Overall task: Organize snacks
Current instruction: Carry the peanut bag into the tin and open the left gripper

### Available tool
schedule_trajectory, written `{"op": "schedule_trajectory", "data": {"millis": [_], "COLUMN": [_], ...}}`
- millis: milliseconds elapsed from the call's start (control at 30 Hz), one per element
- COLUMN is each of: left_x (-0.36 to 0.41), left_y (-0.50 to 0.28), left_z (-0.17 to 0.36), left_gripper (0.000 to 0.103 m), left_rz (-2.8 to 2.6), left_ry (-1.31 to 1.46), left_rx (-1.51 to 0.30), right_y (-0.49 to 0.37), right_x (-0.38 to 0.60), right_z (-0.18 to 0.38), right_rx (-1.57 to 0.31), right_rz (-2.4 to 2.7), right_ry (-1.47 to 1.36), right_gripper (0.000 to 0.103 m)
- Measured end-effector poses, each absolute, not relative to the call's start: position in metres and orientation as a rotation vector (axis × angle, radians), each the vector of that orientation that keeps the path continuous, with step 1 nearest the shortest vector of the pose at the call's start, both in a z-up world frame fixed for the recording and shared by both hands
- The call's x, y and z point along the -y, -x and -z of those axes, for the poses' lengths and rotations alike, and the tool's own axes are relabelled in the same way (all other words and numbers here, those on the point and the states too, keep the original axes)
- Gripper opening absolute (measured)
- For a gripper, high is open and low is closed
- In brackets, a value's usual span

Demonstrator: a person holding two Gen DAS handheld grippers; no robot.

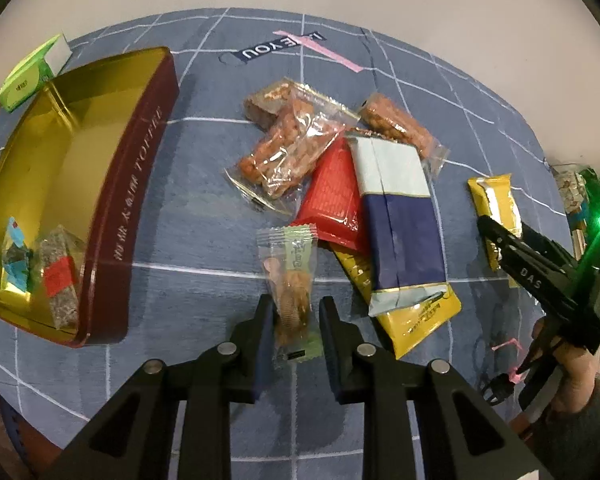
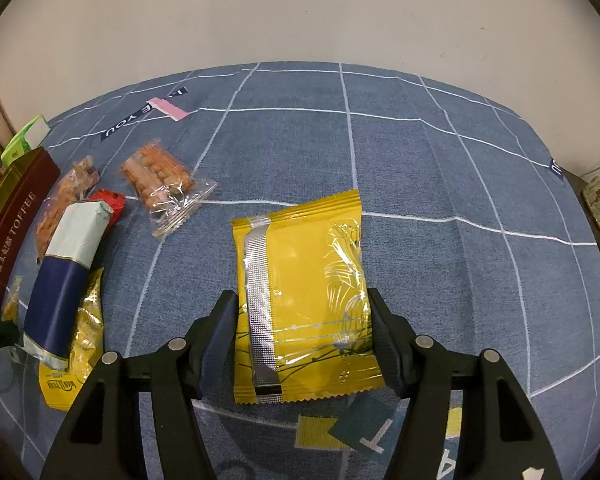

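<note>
Big toffee tin (image 1: 112,216) sits open at your left, snack pile (image 1: 364,200) beside it on the cloth. Your right gripper (image 2: 304,332) pinches the yellow pack (image 2: 300,280) by its side edges — light, crinkly, slippery film. Left gripper (image 1: 294,320) is clamped on a small clear biscuit pack (image 1: 290,280) — fragile inside, so grip w/ care.
</note>
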State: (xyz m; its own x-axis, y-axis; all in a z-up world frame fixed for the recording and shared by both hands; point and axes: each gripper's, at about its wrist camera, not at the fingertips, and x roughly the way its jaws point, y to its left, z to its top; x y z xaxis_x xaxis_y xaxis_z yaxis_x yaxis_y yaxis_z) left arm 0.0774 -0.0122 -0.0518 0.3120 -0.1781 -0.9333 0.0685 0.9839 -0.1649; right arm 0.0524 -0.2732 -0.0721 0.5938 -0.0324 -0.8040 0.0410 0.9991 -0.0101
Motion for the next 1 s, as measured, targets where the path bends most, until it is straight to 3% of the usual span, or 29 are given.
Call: {"op": "schedule_trajectory", "data": {"millis": [633, 1000], "left_x": [-0.029, -0.103], "left_y": [-0.068, -0.08], "left_z": [0.019, 0.001], "left_gripper": [0.024, 0.024], "left_rz": [0.108, -0.026], "left_ry": [0.065, 0.042], "left_rx": [-1.161, -1.097], "right_y": [-0.052, -0.055], "right_x": [0.273, 0.273], "right_z": [0.073, 0.074], "right_rx": [-0.935, -0.947], "right_rz": [0.081, 0.101], "right_ry": [-0.016, -0.028], "right_gripper": [0.056, 0.056]}}
